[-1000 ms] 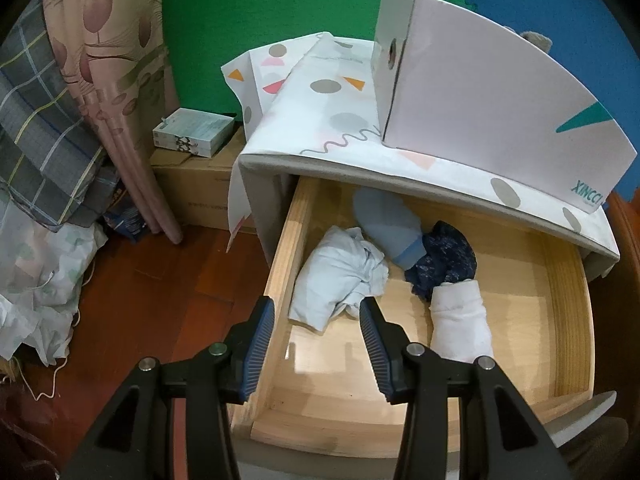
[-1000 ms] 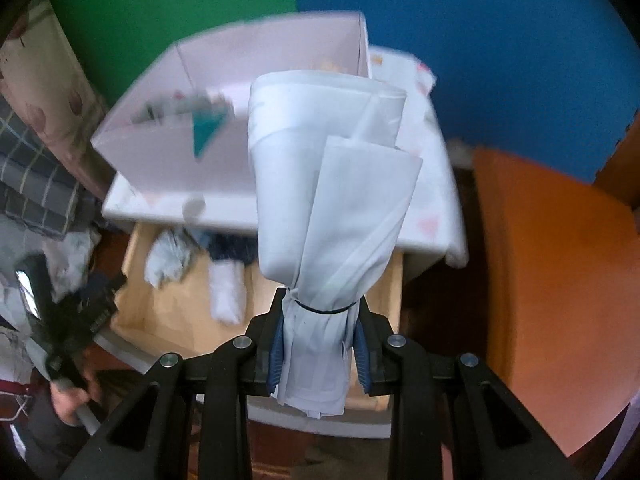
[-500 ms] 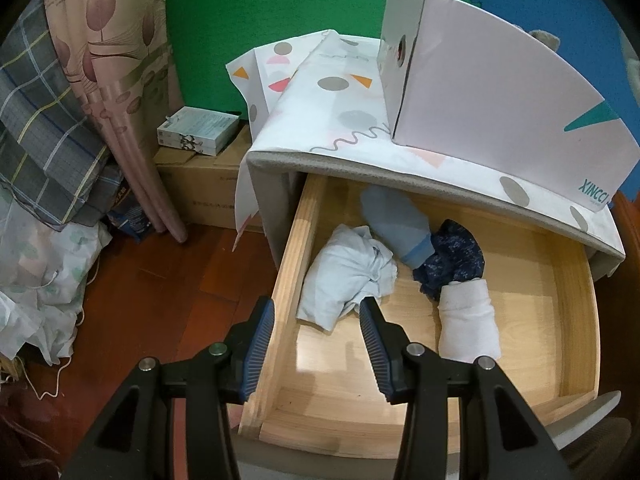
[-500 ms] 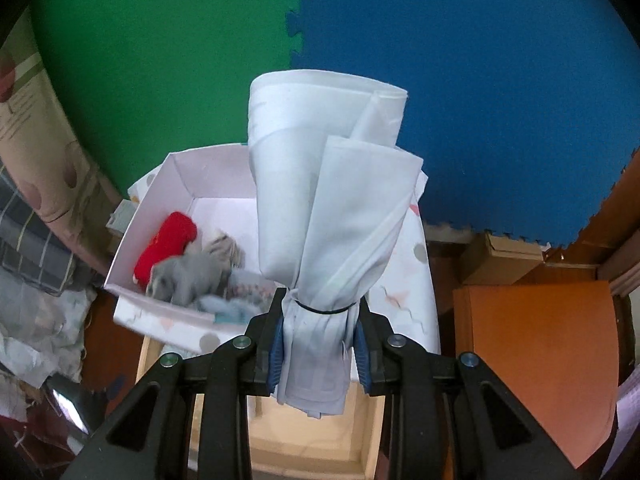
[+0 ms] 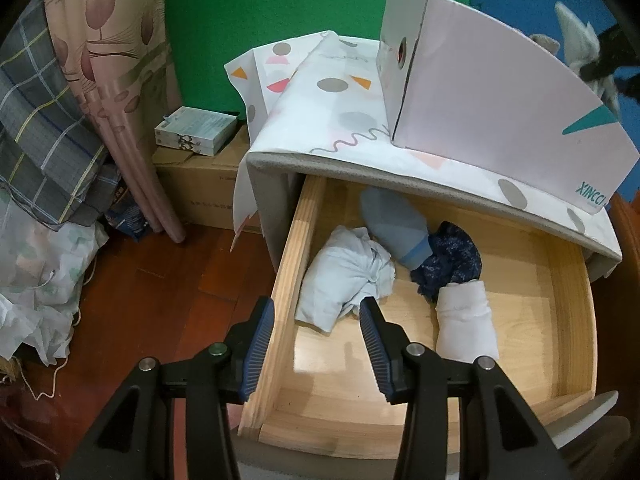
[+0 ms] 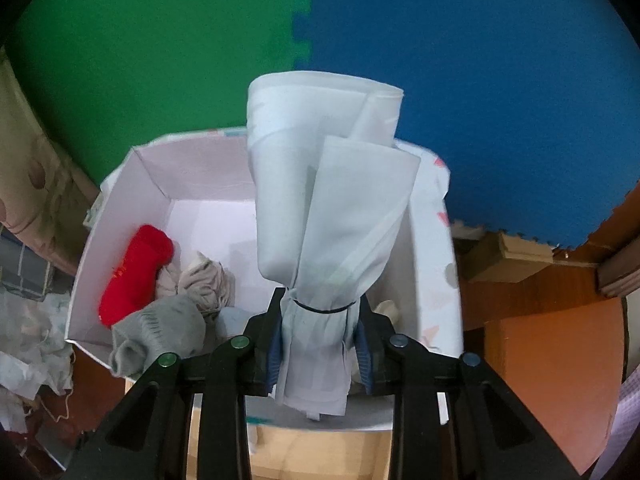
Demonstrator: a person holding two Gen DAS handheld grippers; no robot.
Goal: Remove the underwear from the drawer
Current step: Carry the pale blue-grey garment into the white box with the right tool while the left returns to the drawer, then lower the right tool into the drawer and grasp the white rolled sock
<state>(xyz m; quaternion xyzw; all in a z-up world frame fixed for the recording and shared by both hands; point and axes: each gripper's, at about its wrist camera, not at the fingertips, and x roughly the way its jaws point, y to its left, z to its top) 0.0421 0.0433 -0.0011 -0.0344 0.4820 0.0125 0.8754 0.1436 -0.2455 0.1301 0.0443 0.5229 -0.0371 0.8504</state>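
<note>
Right gripper (image 6: 320,348) is pointing steeply down over the white box (image 6: 132,184), jaws easing apart around rolled white underwear (image 6: 328,208). Left gripper (image 5: 316,344) is hovering half-open, empty, over the drawer (image 5: 288,280).

drawer (image 5: 568,308) back hidden, box (image 6: 132,208) contents half-hidden

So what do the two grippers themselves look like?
Both match. The left gripper and right gripper have black, angular plastic arms with triangular cut-outs, round metal bolt heads at the joints, and ribbed blue pads inside the fingers. No cables, markings or sleeves show.
</note>
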